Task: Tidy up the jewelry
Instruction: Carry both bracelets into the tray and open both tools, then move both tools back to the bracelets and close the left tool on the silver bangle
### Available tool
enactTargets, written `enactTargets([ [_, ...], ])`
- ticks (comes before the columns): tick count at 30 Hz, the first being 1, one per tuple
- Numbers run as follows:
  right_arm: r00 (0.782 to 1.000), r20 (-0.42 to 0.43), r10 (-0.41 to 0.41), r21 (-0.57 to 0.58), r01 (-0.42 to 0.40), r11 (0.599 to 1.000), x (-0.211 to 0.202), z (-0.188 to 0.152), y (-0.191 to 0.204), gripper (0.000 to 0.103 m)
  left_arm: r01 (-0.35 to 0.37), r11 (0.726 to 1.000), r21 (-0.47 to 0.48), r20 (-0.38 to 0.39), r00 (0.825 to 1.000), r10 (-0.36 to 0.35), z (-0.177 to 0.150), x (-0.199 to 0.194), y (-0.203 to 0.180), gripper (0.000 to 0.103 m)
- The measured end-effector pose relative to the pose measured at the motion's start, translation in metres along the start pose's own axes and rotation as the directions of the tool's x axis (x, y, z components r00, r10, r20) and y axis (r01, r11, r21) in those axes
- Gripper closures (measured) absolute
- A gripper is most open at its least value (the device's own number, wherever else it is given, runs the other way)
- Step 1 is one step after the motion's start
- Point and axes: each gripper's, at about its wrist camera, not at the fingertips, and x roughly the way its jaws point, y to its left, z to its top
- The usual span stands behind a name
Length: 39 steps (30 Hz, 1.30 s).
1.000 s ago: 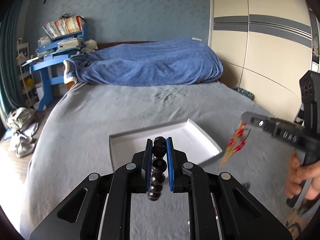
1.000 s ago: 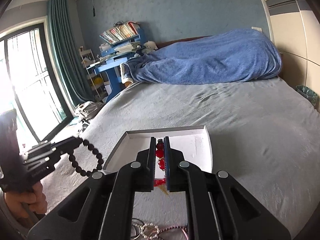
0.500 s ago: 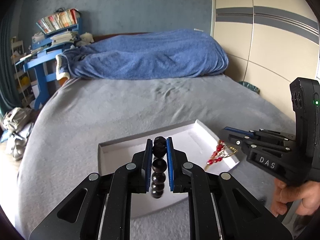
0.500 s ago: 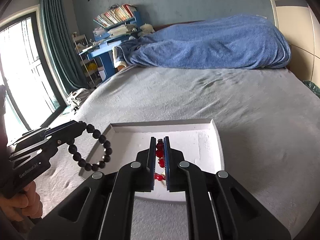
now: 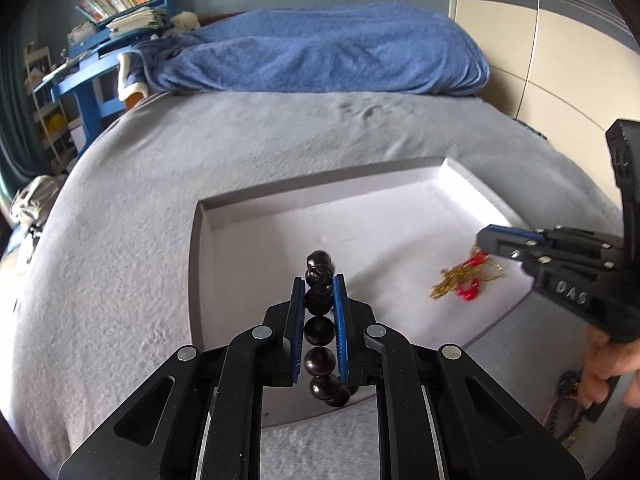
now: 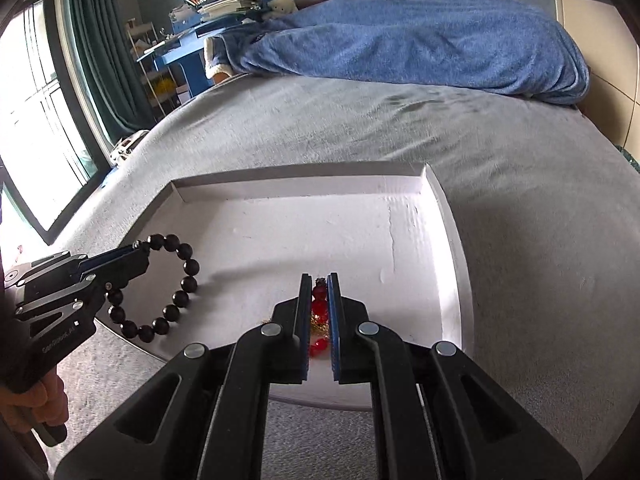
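Jewelry first: a black bead bracelet (image 5: pixel 319 322) sits pinched between the blue pads of the left gripper (image 5: pixel 319 292), jaws clenched on it, one knotted bead poking out past the fingertips and the rest of the string running back between the fingers. From the right wrist view that same bracelet (image 6: pixel 176 284) hangs as an open loop off the tip of the left gripper (image 6: pixel 138 252), dangling over the near left edge of the white tray (image 6: pixel 448 240).

Over to the right gripper (image 6: pixel 319 296): its pads stand a little apart, and a red-and-gold beaded piece (image 6: pixel 319 320) lies in the gap between them. Whether the pads are pressing on it, I cannot tell from this angle. The left wrist view helps: the red-and-gold beaded piece (image 5: pixel 466 276) spreads across the tray floor on the tray's right side, its upper end reaching the tip of the right gripper (image 5: pixel 486 240), which hovers low over the tray's right rim.

So both pieces are at the white tray (image 5: pixel 200 240), bracelet above its near left part, red piece down on its right part, the two well apart.

Beyond the tray, it rests on a grey bedspread (image 6: pixel 520 160). Past the tray's far rim lies a heaped blue blanket (image 5: pixel 320 56), and left of that a blue desk (image 5: pixel 92 80) stacked with books.
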Motion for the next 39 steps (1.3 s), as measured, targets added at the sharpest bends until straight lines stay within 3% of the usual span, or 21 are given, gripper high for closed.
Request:
enactTargets([
  [2,1.000,-0.001,-0.006,-0.001,0.006,1.000,-0.001,-0.003,0.001,0.095,-0.012,1.000,0.004,-0.014,1.000,0.012,-0.002,0.003,0.003,0.088],
  [4,1.000,-0.005,-0.014,-0.008,0.014,1.000,0.000,-0.004,0.003,0.095,-0.033,0.999,0.002,-0.023,0.999,0.033,-0.003,0.006,0.006,0.082],
  [6,1.000,-0.007,-0.023,-0.024,0.023,0.999,-0.001,-0.004,0.005,0.094,-0.043,0.999,-0.003,-0.022,0.999,0.043,-0.003,0.005,0.008,0.063],
  [8,0.999,-0.007,-0.031,-0.040,0.031,0.999,-0.002,-0.004,0.006,0.092,-0.049,0.999,0.003,-0.008,0.999,0.049,-0.004,0.001,0.009,0.052],
  [10,0.999,-0.002,-0.040,-0.048,0.039,0.998,-0.005,-0.004,0.007,0.077,-0.064,0.998,0.015,0.012,0.998,0.063,-0.004,-0.006,0.008,0.042],
  [11,0.999,0.005,-0.038,-0.045,0.039,0.998,-0.008,-0.004,0.007,0.064,-0.067,0.998,0.018,0.021,0.998,0.066,-0.004,-0.009,0.007,0.035],
  [12,0.999,0.010,-0.036,-0.043,0.037,0.998,-0.011,-0.006,0.006,0.058,-0.068,0.997,0.021,0.032,0.997,0.067,-0.004,-0.013,0.006,0.030],
  [14,0.999,0.021,-0.036,-0.046,0.036,0.998,-0.018,-0.010,0.006,0.057,-0.076,0.997,0.027,0.055,0.996,0.074,-0.006,-0.023,0.002,0.024],
  [24,0.996,0.080,-0.044,-0.016,0.045,0.999,-0.065,-0.037,0.003,0.046,-0.062,0.998,0.019,0.107,0.992,0.060,-0.031,-0.070,-0.013,0.013],
  [39,0.991,0.086,-0.102,0.051,0.098,0.994,-0.121,-0.109,-0.012,0.045,0.023,1.000,-0.003,0.061,0.998,-0.023,-0.089,-0.104,-0.038,0.013],
])
